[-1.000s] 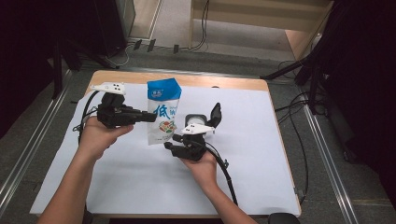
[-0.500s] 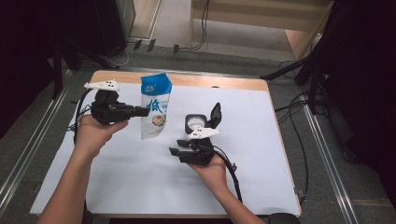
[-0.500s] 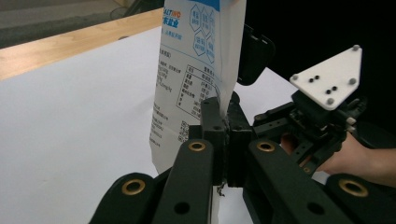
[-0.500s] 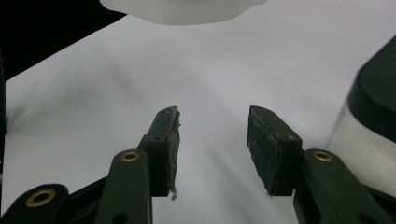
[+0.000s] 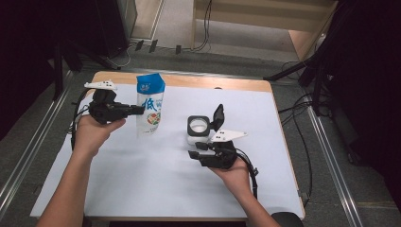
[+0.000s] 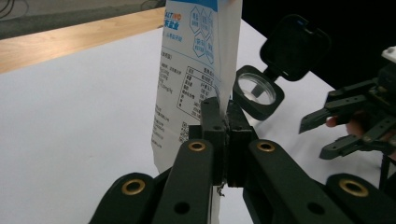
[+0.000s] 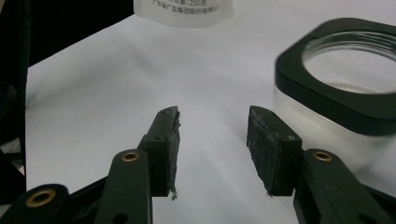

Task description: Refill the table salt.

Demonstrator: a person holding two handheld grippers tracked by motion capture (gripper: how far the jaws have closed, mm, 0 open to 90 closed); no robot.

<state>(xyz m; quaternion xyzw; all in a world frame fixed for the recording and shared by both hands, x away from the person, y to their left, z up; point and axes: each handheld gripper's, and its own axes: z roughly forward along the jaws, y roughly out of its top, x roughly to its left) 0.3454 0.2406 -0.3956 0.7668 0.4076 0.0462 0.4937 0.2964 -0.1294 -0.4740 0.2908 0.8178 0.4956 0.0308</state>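
Observation:
A white pouch (image 5: 150,109) with a blue top and printed label is held upright over the white sheet at the left. My left gripper (image 5: 140,110) comes in from the left, shut on the pouch's side edge; in the left gripper view the pads (image 6: 223,135) pinch the pouch (image 6: 196,70) flat. A clear square jar (image 5: 198,127) with a black rim stands at the middle, its black flip lid (image 5: 218,117) raised. My right gripper (image 5: 195,155) lies just in front of the jar, open. In the right gripper view nothing is between its fingertips (image 7: 212,144), and the jar (image 7: 343,95) stands to the right.
A white sheet (image 5: 142,189) covers the wooden table (image 5: 189,81). Cables trail from both grippers. Metal rails run along the floor on both sides. The right gripper (image 6: 334,135) shows beyond the jar (image 6: 256,91) in the left gripper view.
The left gripper has carried the pouch to the left, away from the jar. The right gripper has drawn away from the pouch's bottom to the right, in front of the jar.

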